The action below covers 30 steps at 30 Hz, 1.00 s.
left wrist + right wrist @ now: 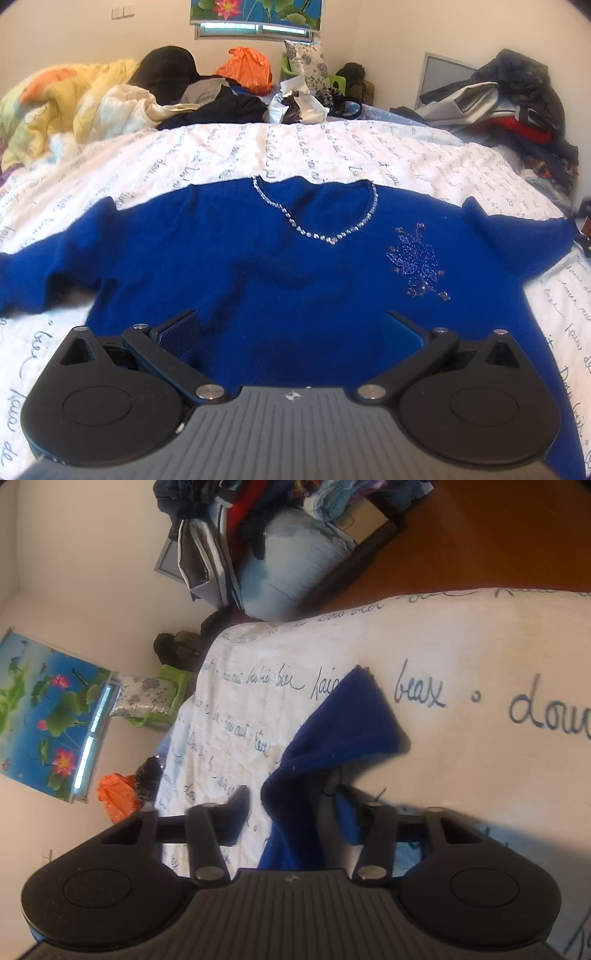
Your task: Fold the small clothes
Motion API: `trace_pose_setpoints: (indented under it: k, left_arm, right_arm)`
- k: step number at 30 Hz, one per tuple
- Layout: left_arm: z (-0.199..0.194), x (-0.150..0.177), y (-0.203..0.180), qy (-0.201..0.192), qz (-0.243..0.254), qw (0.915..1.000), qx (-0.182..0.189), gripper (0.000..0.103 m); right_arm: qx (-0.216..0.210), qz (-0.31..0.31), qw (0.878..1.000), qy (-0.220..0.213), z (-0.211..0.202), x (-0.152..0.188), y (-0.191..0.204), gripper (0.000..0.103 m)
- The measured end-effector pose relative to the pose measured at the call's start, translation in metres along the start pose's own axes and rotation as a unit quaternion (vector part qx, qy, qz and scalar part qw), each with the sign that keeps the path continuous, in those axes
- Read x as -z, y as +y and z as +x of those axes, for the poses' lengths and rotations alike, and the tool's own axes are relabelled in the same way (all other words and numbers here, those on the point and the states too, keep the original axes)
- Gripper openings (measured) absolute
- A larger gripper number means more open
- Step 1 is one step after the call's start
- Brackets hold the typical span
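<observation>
the left gripper [291,328] sits at the bottom centre of its frame with its two fingers spread wide and nothing between them. it hovers over the lower body of the blue sweater [280,266]; whether the pads brush the knit i cannot tell. the right gripper [291,812] is also spread, at the bottom of its rolled view. the end of the sweater's sleeve [340,731] runs up between its fingers toward the middle of the frame, and the cloth lies against the right-hand finger, but the fingers are not pressed onto it.

further out in the left view, the sweater lies face up across the middle of the frame on the white bedspread [332,155], which is printed with cursive writing. both sleeves stretch toward the left and right edges, the beaded neckline [325,221] sits just above centre, and a beaded motif [417,262] lies right of centre. heaped bedding and clothes [110,96] fill the upper part of the frame.

as i judge it, the garment is spread flat and no fold is made yet, so the step in hand is taking hold for the first fold. the next move likely calls for the right gripper to pinch the sleeve end and carry it across the chest, while the left one pins the body or takes the other sleeve. the knit looks soft, so a shallow pinch may slip.
</observation>
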<state>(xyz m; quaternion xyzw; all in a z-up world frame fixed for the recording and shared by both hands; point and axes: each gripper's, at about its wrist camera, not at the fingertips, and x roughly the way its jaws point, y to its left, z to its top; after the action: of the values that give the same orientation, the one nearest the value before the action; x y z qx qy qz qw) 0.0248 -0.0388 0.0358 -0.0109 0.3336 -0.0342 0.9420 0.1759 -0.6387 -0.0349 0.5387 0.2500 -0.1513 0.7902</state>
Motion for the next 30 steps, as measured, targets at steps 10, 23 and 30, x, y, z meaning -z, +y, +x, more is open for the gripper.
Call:
trace_pose_setpoints:
  k: [10, 23, 30]
  left_arm:
    - [-0.016, -0.012, 0.047, -0.012, -0.07, 0.9974, 0.014, 0.103]
    - [-0.001, -0.033, 0.083, -0.006, -0.165, 0.9836, 0.072, 0.103]
    - [0.04, -0.072, -0.006, -0.033, -0.014, 0.9977, 0.057, 0.095]
  right_arm:
    - [-0.115, -0.294, 0.947, -0.053, -0.093, 0.139, 0.141, 0.004]
    - [-0.193, -0.419, 0.859, 0.221, -0.11, 0.359, 0.139, 0.083]
    - [-0.156, -0.349, 0.907, 0.176, -0.107, 0.338, 0.094, 0.083]
